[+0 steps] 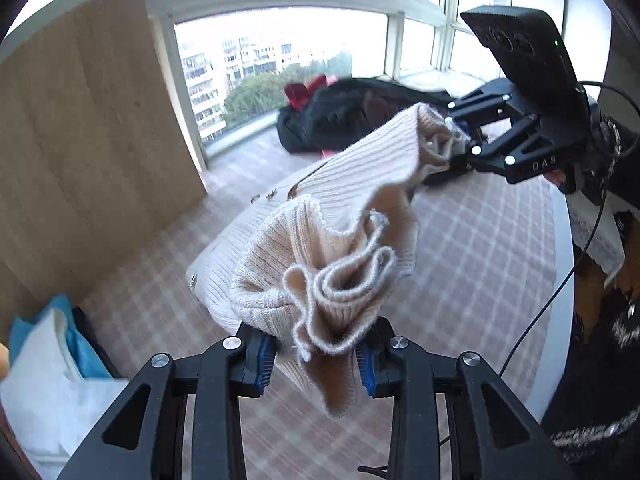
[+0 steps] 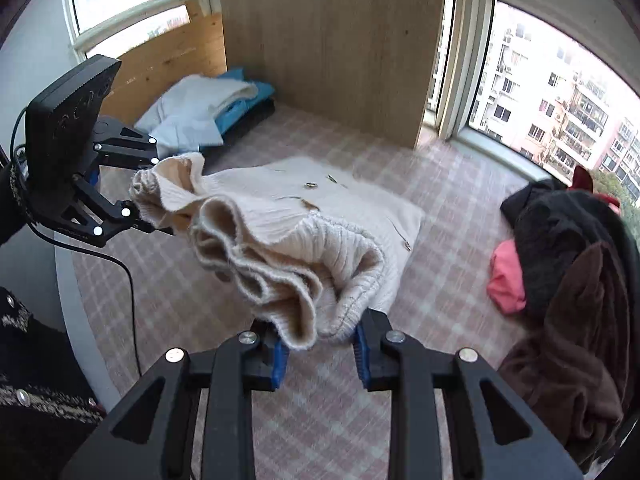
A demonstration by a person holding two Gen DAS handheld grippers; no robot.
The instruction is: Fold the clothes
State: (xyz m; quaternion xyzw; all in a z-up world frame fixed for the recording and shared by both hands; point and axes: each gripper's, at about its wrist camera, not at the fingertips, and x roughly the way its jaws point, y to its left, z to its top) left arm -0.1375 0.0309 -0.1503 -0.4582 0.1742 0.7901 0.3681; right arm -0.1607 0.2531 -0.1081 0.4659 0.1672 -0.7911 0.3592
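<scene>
Both tongs are pinching the cream knit sweater [image 1: 352, 200] that I am folding: my left tongs [image 1: 316, 356] are clamping a bunched, ruffled edge of it between their blue pads [image 1: 264, 360], and my right tongs [image 2: 318, 350] are gripping another gathered edge the same way. From the left wrist view I am seeing the right tongs [image 1: 460, 140] closed on the far corner of the knit, and from the right wrist view the left tongs [image 2: 138, 208] are holding their corner at the left. Between the two grips the lifted edge is hanging slack and raised above the checked surface [image 2: 440, 288], while the rest of the sweater [image 2: 328, 208] is lying flat on it, ahead of both tongs. A dark pile of clothes [image 2: 568, 240] is sitting well apart to the right, and a white and blue stack [image 2: 208, 112] is lying near the wooden panel [image 2: 332, 48].
</scene>
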